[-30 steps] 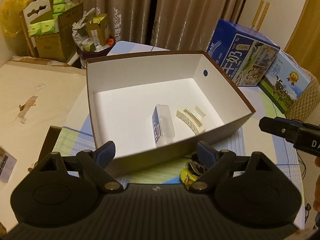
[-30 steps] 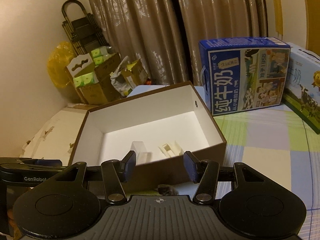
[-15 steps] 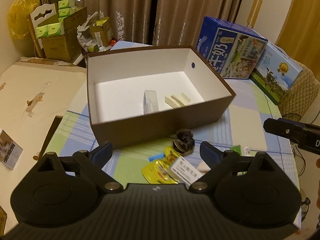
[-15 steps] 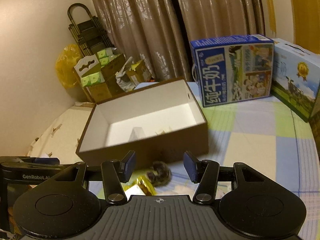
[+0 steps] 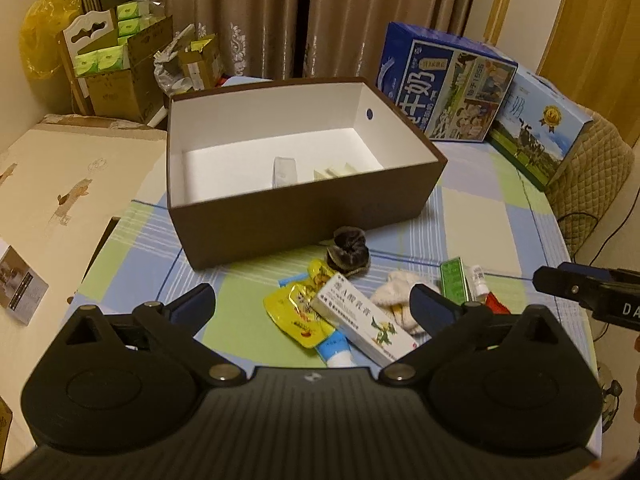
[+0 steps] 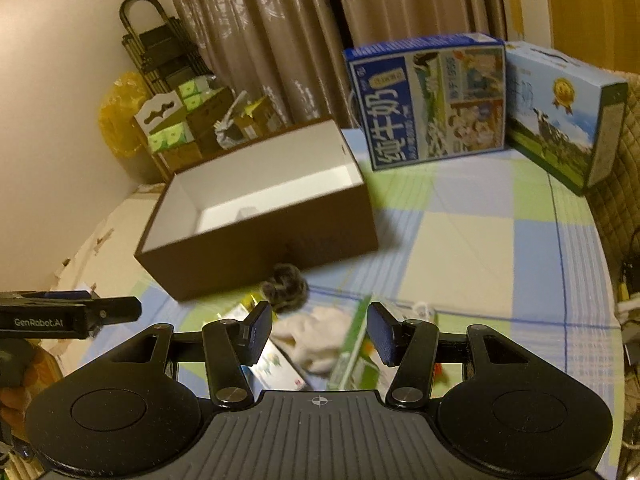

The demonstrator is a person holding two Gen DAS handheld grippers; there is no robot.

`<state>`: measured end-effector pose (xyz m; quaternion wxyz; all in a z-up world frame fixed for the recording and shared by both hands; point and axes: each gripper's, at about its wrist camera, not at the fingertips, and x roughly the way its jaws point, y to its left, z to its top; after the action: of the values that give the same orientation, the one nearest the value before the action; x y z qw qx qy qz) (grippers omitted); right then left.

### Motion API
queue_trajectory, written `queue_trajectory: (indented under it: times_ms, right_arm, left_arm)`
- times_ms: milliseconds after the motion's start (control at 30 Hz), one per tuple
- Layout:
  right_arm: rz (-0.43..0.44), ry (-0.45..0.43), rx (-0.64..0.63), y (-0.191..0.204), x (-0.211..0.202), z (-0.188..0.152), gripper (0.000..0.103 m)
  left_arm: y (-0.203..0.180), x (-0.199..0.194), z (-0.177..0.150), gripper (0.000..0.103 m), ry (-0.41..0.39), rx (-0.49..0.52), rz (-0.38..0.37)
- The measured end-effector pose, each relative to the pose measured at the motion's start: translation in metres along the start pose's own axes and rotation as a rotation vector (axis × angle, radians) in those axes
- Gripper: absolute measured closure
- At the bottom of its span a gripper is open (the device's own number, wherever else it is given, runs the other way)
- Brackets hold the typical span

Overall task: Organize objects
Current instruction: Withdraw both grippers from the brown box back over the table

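Left wrist alone shows yellow sachet [image 5: 298,312] clearly.

**Colours and patterns on your table**

Your tablecloth [image 5: 472,216] is a check of pale green, light blue and cream with thin blue lines. The box [image 5: 304,208] is dark brown outside, white inside. Before its near wall you have a dark grey-brown scrunchie [image 5: 348,252], a yellow sachet [image 5: 300,312] printed in red, a white carton [image 5: 362,320] with green lettering, a cream cloth [image 5: 400,288] and a green packet [image 5: 454,280]. At the far edge stand a deep-blue milk carton [image 5: 444,88] and a light-blue one [image 5: 540,132] with a green meadow.
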<state>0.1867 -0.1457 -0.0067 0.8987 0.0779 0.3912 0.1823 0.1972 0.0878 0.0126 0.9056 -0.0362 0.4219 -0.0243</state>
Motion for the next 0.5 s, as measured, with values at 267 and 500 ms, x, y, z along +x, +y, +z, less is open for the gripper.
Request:
queue_trajectory:
  times_ms: [267, 500]
  right_arm:
    - [-0.017, 0.062, 0.027, -0.018, 0.002, -0.023, 0.053]
    - [-0.028, 0.090, 0.045, -0.027, 0.005, -0.031, 0.053]
  left_arm:
    - [-0.006, 0.008, -0.019, 0.001, 0.042, 0.016, 0.013]
    - [-0.005, 0.021, -0.032, 0.001, 0.101, 0.024, 0.019]
